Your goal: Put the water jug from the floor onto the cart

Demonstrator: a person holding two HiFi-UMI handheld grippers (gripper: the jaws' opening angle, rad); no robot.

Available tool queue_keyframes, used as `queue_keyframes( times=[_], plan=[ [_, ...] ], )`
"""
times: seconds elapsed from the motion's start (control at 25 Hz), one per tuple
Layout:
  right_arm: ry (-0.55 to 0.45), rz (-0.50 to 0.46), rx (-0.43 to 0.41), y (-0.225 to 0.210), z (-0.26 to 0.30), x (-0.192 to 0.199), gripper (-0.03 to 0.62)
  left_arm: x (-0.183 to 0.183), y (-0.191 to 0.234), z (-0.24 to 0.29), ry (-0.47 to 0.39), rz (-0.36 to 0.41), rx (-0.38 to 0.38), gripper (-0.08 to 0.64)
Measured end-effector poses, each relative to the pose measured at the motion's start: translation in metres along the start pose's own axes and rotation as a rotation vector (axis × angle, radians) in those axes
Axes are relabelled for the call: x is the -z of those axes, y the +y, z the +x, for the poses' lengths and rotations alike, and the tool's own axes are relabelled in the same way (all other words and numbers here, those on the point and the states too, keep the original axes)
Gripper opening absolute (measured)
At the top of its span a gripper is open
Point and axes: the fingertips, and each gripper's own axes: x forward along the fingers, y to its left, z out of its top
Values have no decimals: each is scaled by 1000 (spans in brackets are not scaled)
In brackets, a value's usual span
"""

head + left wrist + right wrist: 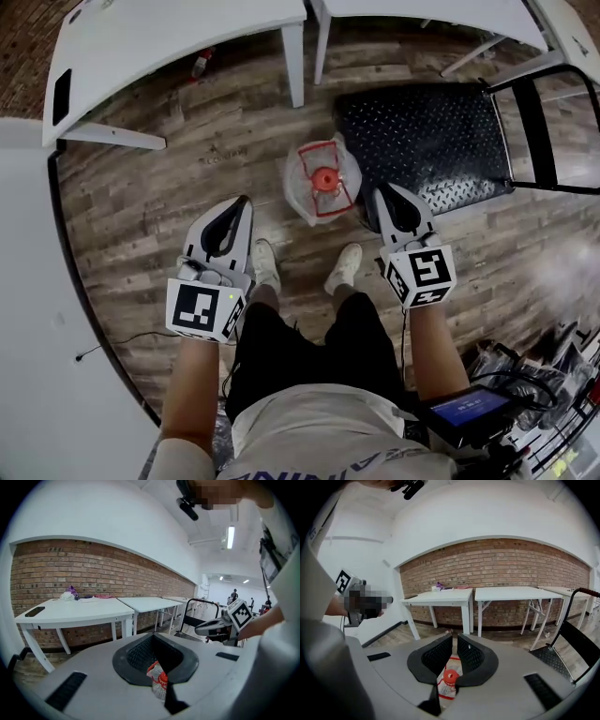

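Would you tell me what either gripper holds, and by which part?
Nothing is held: the left gripper and right gripper are shut and empty, apart from the water jug.

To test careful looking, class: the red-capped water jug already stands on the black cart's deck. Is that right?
No. The head view shows the red-capped water jug standing on the wooden floor beside the black cart, not on its deck.

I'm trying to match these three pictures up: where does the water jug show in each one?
Head view: water jug just above centre.
Left gripper view: water jug low centre, seen through the jaws' gap.
Right gripper view: water jug low centre, seen through the jaws' gap.
Shared landmark: the black cart, right of the jug in all three.
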Motion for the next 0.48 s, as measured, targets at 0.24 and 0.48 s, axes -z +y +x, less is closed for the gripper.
queue_keyframes(
  times=[0.24,0.48],
  plan=[
    [46,-7,-35,-2,45,50,74,31,8,18,13,0,-4,0],
    [95,-10,-64,3,86,104,147,75,14,32,43,-23,-14,0]
  ],
)
